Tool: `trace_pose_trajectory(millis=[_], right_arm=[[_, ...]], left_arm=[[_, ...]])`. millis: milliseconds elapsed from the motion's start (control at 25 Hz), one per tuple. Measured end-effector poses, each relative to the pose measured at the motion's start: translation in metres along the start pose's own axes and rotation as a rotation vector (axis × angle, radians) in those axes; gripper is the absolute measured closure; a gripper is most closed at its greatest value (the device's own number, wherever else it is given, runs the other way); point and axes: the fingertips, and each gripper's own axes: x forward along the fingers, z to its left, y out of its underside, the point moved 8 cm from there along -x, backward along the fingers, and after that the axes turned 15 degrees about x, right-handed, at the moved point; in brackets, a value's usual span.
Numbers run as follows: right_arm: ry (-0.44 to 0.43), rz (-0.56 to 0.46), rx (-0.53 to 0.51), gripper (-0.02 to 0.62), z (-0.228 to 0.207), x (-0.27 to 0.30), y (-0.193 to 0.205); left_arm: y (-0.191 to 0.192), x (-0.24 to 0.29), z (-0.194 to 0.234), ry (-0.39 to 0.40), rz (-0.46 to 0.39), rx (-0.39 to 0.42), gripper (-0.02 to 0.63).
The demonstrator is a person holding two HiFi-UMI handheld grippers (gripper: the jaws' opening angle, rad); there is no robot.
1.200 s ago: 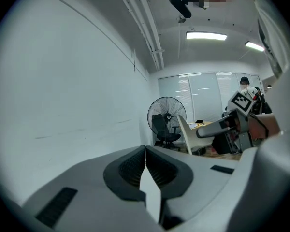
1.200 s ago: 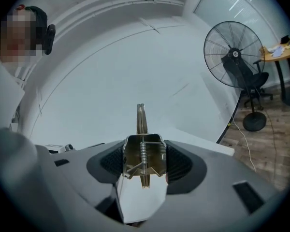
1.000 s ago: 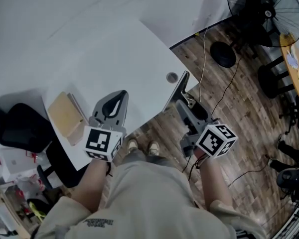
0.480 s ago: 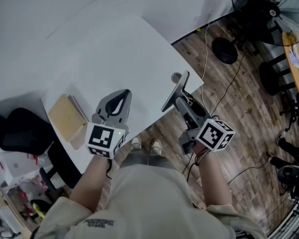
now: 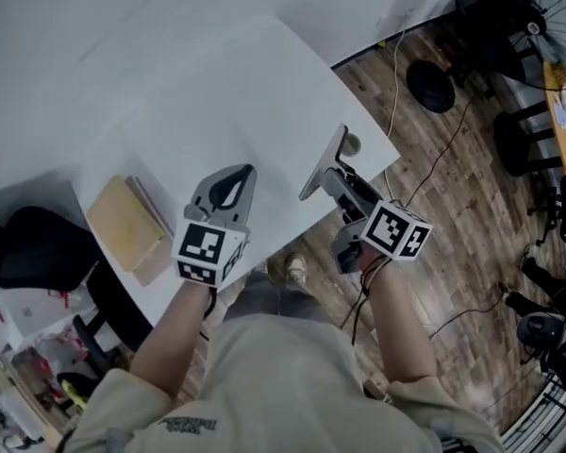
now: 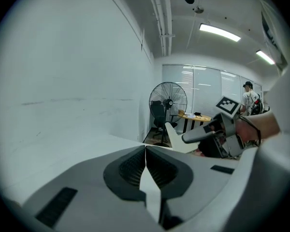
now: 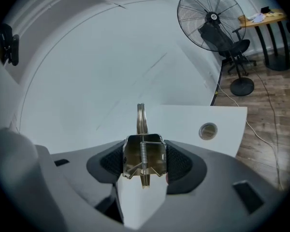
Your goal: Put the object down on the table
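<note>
Metal spring clip (image 7: 143, 151) stands upright in right tool (image 7: 144, 161).

Whole mid table (image 5: 217, 92) free for me; wood boards (image 5: 124, 223) block L edge, grommet hole (image 7: 208, 131) near R corner.

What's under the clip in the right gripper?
White table lies beyond the metal clip held in the right gripper, with a cable hole to its right. The spot directly beneath is covered by the fingers.

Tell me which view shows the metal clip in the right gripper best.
The right gripper view: the metal clip sits centred, pinched between the pads of the right gripper, its spring visible. The head view shows only that gripper from above; the left gripper view shows it side-on, the clip not discernible.
</note>
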Motion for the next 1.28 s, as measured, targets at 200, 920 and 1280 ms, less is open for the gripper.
trace_pose_trajectory(millis=[200, 920, 1280], right_arm=[[0.039, 0.041, 0.116, 0.351, -0.027, 0.035, 0.016], [0.186, 0.113, 0.317, 0.35, -0.088, 0.116, 0.058], [0.229, 0.13, 0.243, 0.347, -0.094, 0.135, 0.057]], left_arm=[[0.032, 0.015, 0.012, 0.021, 0.05, -0.038, 0.584], [0.119, 0.047, 0.043, 0.093, 0.192, -0.163, 0.584], [0.129, 0.042, 0.049, 0.108, 0.175, -0.169, 0.584]])
